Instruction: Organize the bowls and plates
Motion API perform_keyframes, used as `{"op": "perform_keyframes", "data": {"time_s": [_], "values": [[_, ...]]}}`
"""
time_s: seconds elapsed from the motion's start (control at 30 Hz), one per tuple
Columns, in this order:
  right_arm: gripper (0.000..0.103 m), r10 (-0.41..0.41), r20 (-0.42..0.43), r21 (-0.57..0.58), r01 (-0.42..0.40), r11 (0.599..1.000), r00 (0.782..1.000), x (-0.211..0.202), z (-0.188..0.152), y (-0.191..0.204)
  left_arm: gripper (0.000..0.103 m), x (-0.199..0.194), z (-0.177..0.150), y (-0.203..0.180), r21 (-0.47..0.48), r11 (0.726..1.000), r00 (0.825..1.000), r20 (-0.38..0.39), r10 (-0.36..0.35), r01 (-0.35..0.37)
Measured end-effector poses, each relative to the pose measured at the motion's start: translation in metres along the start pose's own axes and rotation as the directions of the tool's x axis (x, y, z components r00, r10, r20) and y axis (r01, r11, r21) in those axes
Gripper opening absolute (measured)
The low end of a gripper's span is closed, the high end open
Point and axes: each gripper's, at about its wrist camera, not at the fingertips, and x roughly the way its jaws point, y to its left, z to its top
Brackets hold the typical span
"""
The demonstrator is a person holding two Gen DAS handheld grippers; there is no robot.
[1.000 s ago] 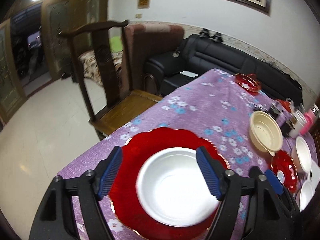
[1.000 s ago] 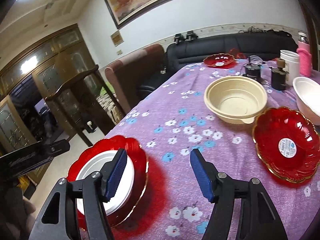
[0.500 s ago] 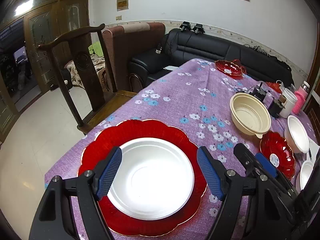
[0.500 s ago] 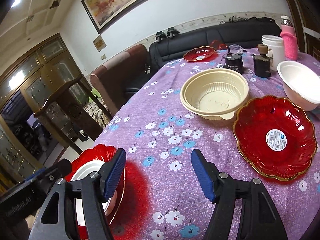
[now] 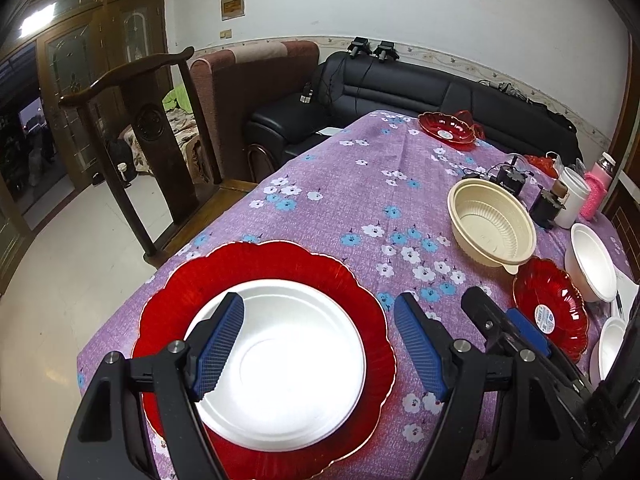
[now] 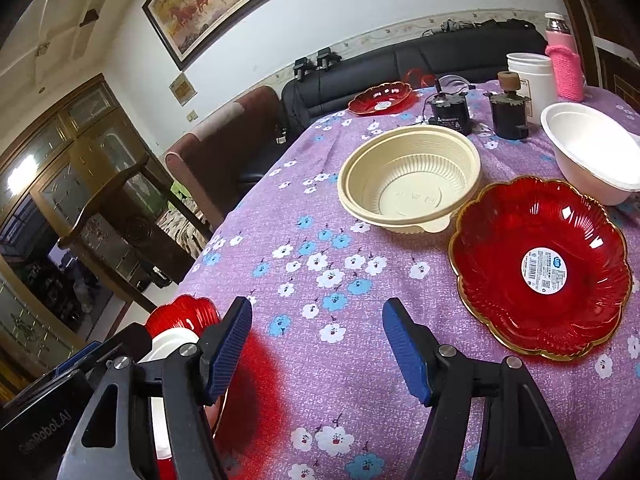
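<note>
Looking down from the left wrist, the left gripper (image 5: 320, 344) hangs over a white plate (image 5: 288, 364) that lies nested in a big red plate (image 5: 264, 268) at the near corner of the table (image 5: 352, 184); its blue pads are spread wide with nothing pinched between them. To the right stand a cream bowl (image 5: 492, 226), a small red dish (image 5: 550, 308) just beside it, and two white bowls (image 5: 592, 262) at the table's right edge, with a second red dish (image 5: 448, 130) at the far end. The right gripper's tip (image 5: 504, 328) pokes in from the lower right. From the right wrist, the right gripper (image 6: 316, 344) floats above bare flowered cloth (image 6: 304, 240), jaws spread and empty. The small red dish (image 6: 540, 268) lies just right of it, touching the cream bowl (image 6: 408, 184), and a white bowl (image 6: 592, 152) sits behind. The stacked plates (image 6: 180, 320) peek out at lower left, partly hidden by the left gripper's body.
</note>
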Motion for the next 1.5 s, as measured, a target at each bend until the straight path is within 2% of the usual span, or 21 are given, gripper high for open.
{"op": "perform_keyframes", "data": {"time_s": [0.13, 0.3, 0.4, 0.63, 0.83, 0.93, 1.23, 1.4, 1.5], "values": [[0.073, 0.0, -0.02, 0.024, 0.001, 1.0, 1.0, 0.002, 0.001, -0.004, 0.077, 0.002, 0.007, 0.006, -0.026, 0.999, 1.0, 0.023, 0.019, -0.019], [0.073, 0.0, -0.065, 0.061, 0.004, 0.998, 0.998, 0.01, 0.0, -0.012, 0.077, 0.016, 0.012, 0.007, -0.049, 0.999, 1.0, 0.014, 0.003, -0.003], [0.073, 0.0, -0.083, 0.077, 0.006, 0.997, 0.997, 0.013, 0.001, -0.015, 0.077, 0.027, 0.013, 0.002, -0.053, 0.998, 1.0, -0.009, -0.028, 0.028], [0.073, -0.073, -0.072, 0.041, 0.076, 0.996, 0.995, 0.012, 0.003, -0.012, 0.077, 0.043, 0.024, -0.005, -0.054, 0.994, 0.994, -0.032, -0.102, 0.1], [0.073, -0.085, -0.091, 0.031, 0.088, 0.996, 0.992, 0.017, 0.002, -0.013, 0.077, 0.043, 0.029, 0.006, -0.083, 0.99, 0.993, -0.027, -0.117, 0.115], [0.073, -0.086, -0.105, 0.032, 0.09, 0.995, 0.991, 0.021, 0.001, -0.012, 0.077, 0.037, 0.027, 0.011, -0.087, 0.991, 0.995, -0.01, -0.101, 0.1], [0.073, -0.11, -0.065, -0.027, 0.109, 0.994, 0.992, 0.014, 0.0, -0.004, 0.077, 0.012, 0.022, 0.008, -0.056, 0.998, 0.999, 0.003, -0.041, 0.041], [0.073, -0.107, -0.062, -0.021, 0.106, 0.994, 0.992, 0.011, 0.001, -0.006, 0.077, -0.002, 0.02, 0.018, -0.117, 0.993, 0.999, -0.028, -0.018, 0.015], [0.073, -0.102, -0.074, -0.025, 0.1, 0.995, 0.992, 0.012, 0.0, -0.005, 0.077, -0.012, 0.016, 0.026, -0.15, 0.988, 0.999, -0.032, 0.033, -0.038]]}}
